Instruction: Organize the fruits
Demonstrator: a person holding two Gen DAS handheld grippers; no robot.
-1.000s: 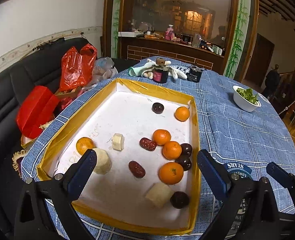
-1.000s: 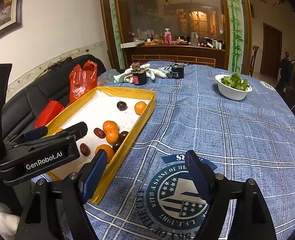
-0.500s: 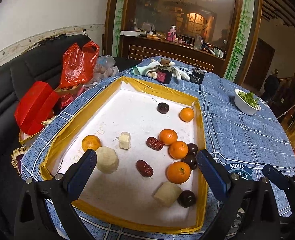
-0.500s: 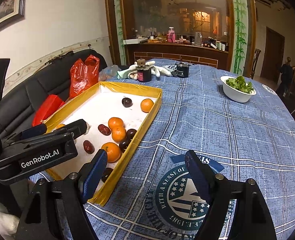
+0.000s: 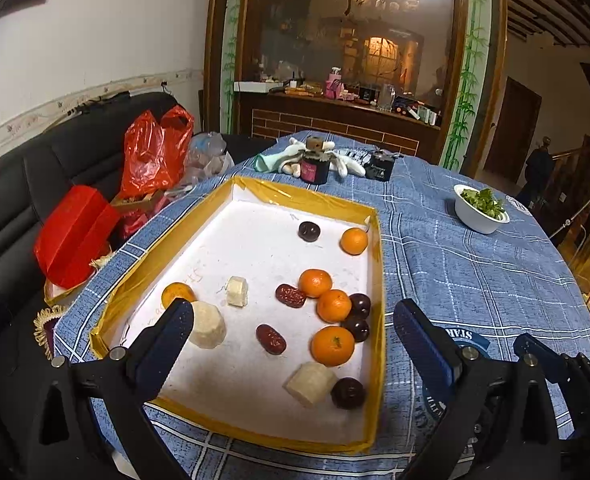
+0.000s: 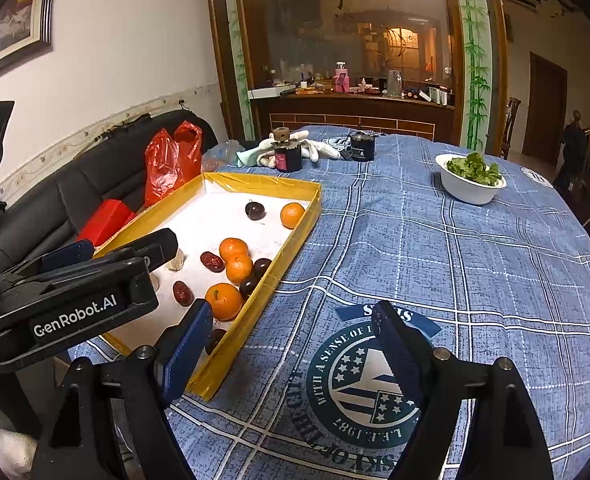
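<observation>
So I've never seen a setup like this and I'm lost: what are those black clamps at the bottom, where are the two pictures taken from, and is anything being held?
The clamps are hand-held two-finger grippers, one in each of a person's hands, each with a camera looking along its fingers. One picture looks past the left gripper, over a yellow-rimmed tray of oranges, dark plums, red dates and pale chunks. The other looks past the right gripper, over the blue tablecloth beside the tray; its jaws are opening. Neither holds anything.
</observation>
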